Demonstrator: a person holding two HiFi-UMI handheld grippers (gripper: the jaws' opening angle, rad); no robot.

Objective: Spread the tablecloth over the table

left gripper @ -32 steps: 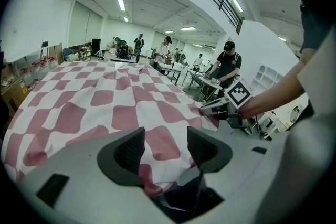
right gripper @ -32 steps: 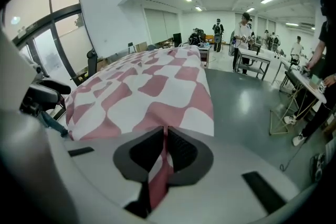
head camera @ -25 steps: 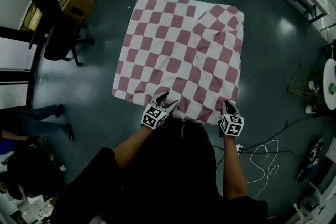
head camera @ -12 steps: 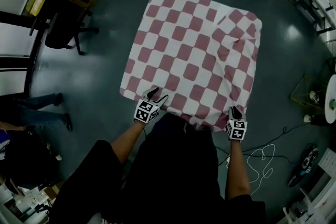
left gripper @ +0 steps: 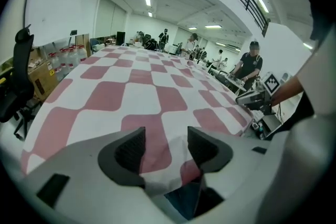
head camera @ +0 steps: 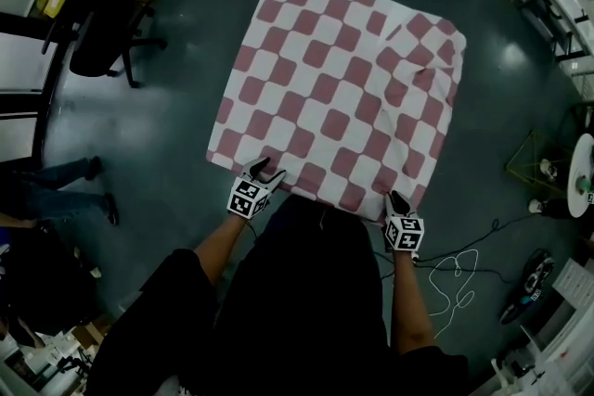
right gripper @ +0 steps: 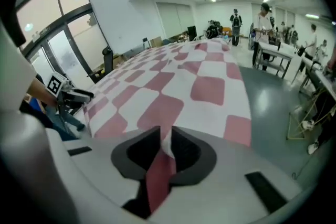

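— Glossy dark-green floor (head camera: 167, 125) ran all round our table in the head view, didn't it?

— It did. We saw the tablecloth (head camera: 334, 97), soft fabric in rounded red-and-white checks, draped square over the top and rumpled near its far right corner. Our left gripper (head camera: 263, 170) sat at the near edge, close to the left corner. Our right gripper (head camera: 397, 199) sat at the near right corner.

— What did we find in the left gripper view?

— Its dark textured pads (left gripper: 128, 152) stood wide apart. The cloth's near edge lay loose between them, pressed by neither, and the rest stretched away smooth and flat.

— And the right gripper view?

— A thin upright fold of the cloth's corner, red below and white above, stood between the jaws. They had just been opening. We saw a gap beside one pad, so nothing squeezed the fold. Beyond it the checks ran on, then dropped over the table's side toward the floor.
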